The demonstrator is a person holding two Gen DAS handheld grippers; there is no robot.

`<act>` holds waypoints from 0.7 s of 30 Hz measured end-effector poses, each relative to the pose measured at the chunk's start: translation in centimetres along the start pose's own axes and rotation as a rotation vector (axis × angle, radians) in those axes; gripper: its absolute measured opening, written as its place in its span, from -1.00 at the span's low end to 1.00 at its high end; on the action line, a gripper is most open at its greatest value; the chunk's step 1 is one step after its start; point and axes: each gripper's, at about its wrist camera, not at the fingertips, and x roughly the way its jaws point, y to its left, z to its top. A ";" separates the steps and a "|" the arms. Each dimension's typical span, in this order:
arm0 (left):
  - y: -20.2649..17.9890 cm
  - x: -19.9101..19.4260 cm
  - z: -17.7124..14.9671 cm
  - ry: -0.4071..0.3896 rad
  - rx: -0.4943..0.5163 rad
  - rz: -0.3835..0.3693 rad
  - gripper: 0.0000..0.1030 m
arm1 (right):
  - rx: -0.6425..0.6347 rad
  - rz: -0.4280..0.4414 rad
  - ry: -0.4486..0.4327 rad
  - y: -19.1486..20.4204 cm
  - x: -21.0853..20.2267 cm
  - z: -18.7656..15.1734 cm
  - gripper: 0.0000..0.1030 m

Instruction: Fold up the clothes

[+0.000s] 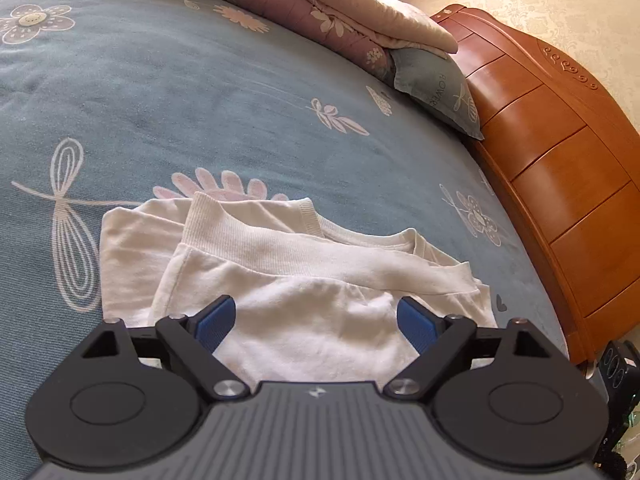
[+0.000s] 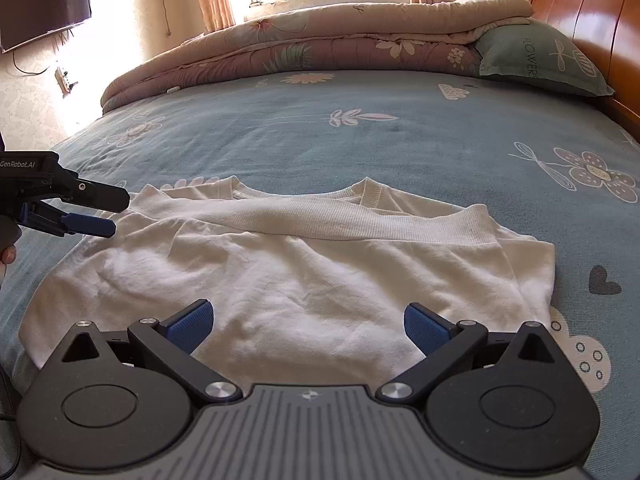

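A white sweatshirt [image 2: 304, 272] lies folded on the blue flowered bedsheet [image 2: 360, 140], its ribbed hem band laid across near the collar. It also shows in the left wrist view [image 1: 304, 304]. My right gripper [image 2: 308, 320] is open and empty just above the near edge of the sweatshirt. My left gripper [image 1: 316, 318] is open and empty over the sweatshirt's left side. In the right wrist view the left gripper [image 2: 114, 212] hovers at the sweatshirt's left edge with its jaws apart.
A rolled quilt [image 2: 320, 40] lies along the far side of the bed. A blue pillow [image 2: 536, 60] leans on the wooden headboard [image 1: 560, 184] at the right. A wall TV [image 2: 44, 8] hangs at far left.
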 end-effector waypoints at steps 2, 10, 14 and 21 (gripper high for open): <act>1.4 -1.1 0.4 0.003 -0.043 -0.009 0.71 | 0.009 0.010 -0.010 0.0 -0.4 0.1 1.00; 7.2 -2.9 -0.1 0.058 -0.206 0.026 0.70 | 0.069 0.047 -0.013 0.2 -0.7 0.2 1.00; 9.3 -2.2 -0.9 0.075 -0.289 -0.045 0.70 | 0.057 0.038 -0.011 0.5 -0.8 0.2 1.00; 11.3 0.6 1.6 0.037 -0.337 -0.155 0.70 | 0.053 0.026 0.011 0.8 -0.1 0.2 1.00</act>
